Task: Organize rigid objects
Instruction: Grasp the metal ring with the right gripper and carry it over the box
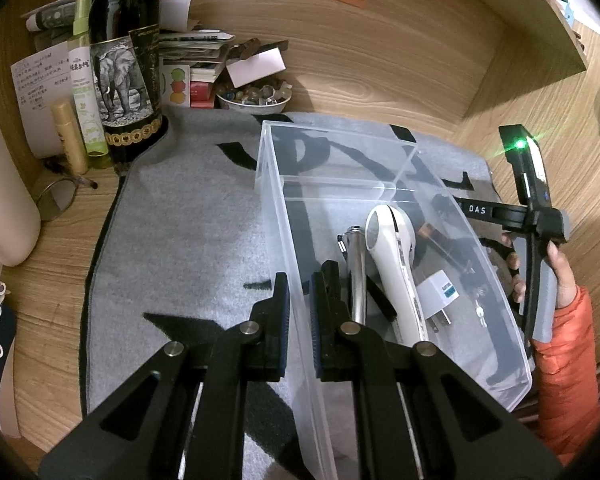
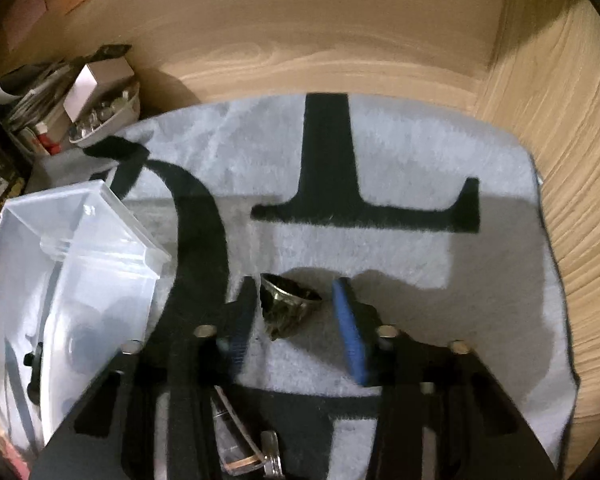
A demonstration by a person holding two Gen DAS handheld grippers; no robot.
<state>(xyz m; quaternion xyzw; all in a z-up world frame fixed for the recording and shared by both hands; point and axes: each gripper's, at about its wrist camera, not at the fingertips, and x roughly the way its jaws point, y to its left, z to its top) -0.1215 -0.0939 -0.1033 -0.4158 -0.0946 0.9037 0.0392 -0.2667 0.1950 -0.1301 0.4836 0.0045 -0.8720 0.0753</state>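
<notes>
A clear plastic box (image 1: pixel 384 184) stands on a grey mat (image 1: pixel 188 220). In it lie a white handheld device (image 1: pixel 392 264), a silver metal tool (image 1: pixel 356 276), a white plug adapter (image 1: pixel 440 292) and small keys (image 1: pixel 480 312). My left gripper (image 1: pixel 300 320) is shut on the box's left wall. My right gripper (image 2: pixel 296 320) is open over the mat to the right of the box (image 2: pixel 72 264), with a dark metal ring (image 2: pixel 288 304) lying between its fingers. The right gripper also shows in the left wrist view (image 1: pixel 536 224), held by a hand in an orange sleeve.
A wine bottle (image 1: pixel 124 64), spray bottles (image 1: pixel 84 80), a paper stack (image 1: pixel 196 56) and a bowl of trinkets (image 1: pixel 256 96) crowd the back left. Wooden walls close in the back and right. A pen-like object (image 2: pixel 236 440) lies under the right gripper.
</notes>
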